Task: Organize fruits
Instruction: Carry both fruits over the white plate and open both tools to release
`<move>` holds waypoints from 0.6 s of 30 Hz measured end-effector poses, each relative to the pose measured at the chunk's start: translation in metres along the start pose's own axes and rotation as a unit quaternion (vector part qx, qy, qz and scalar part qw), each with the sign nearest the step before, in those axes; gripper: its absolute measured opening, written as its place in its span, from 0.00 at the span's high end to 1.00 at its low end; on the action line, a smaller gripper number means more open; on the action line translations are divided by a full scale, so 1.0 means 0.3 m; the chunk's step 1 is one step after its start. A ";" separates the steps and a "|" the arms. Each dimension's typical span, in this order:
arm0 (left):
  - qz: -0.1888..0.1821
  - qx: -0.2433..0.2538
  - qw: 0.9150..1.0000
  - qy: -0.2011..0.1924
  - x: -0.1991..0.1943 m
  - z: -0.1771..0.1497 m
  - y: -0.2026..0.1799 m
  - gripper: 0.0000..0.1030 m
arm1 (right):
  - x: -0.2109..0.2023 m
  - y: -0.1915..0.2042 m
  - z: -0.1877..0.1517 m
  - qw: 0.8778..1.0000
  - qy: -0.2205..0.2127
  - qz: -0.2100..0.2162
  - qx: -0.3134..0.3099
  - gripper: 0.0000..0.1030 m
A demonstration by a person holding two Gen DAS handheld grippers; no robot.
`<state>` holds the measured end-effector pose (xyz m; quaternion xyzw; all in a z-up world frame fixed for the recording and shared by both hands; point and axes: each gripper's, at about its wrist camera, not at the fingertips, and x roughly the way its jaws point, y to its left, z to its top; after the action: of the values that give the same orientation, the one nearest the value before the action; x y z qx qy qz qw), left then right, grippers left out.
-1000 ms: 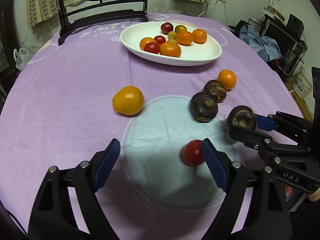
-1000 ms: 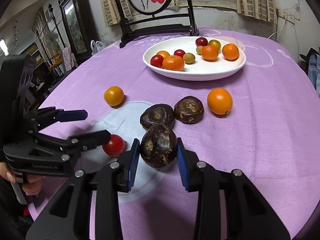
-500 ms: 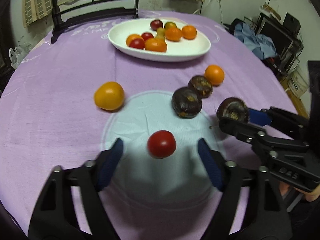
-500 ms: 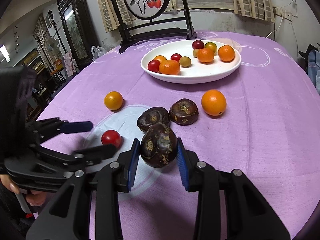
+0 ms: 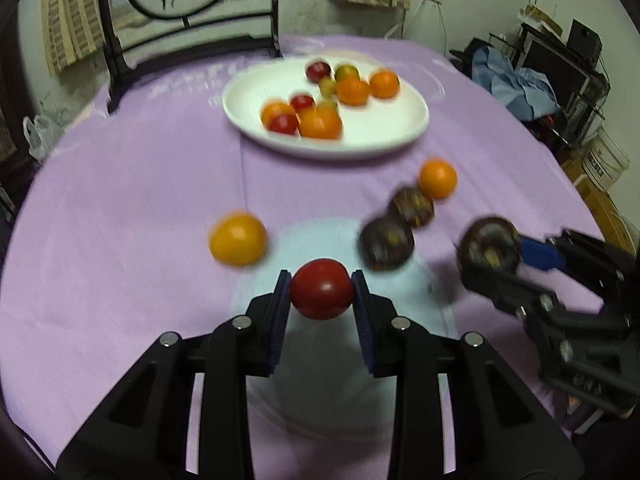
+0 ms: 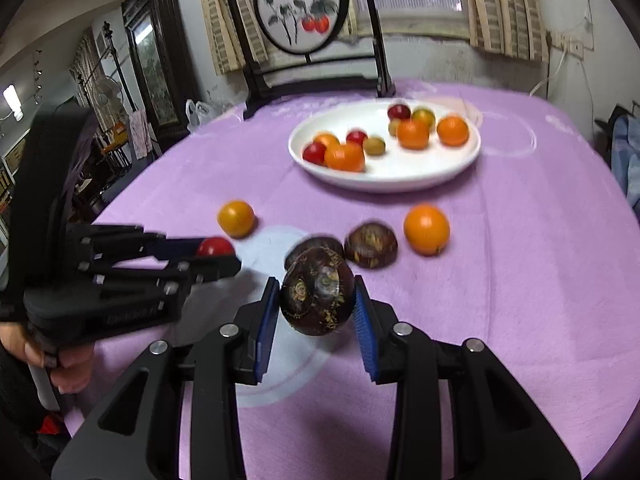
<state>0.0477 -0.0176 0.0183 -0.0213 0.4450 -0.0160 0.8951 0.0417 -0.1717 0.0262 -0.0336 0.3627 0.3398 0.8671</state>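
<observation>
Clamping a red tomato between its blue pads, my left gripper is closed on it; my right gripper pinches a dark brown fruit. Ahead of both lies the white plate of fruit.

Round red tomato; dark brown mottled fruit w/ tan flecks; blue-padded black fingers; lilac bench cloth w/ pale blue circle; oval white plate.
</observation>
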 end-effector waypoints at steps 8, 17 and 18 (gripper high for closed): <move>0.015 -0.021 0.999 -0.042 0.007 0.226 0.040 0.70 | 0.011 -0.051 0.156 0.998 -0.030 -0.040 -0.032 0.65; 0.056 -0.052 0.997 -0.015 0.215 0.429 0.083 0.70 | 0.270 -0.161 0.277 0.997 0.006 -0.074 -0.023 0.65; 0.060 -0.054 0.997 -0.013 0.232 0.439 0.087 0.70 | 0.295 -0.170 0.283 0.997 0.013 -0.077 -0.021 0.65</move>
<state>0.1950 0.0084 0.0408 -0.0429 0.4341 0.0618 0.8977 0.1693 -0.1349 0.0214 -0.0842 0.3633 0.2794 0.8848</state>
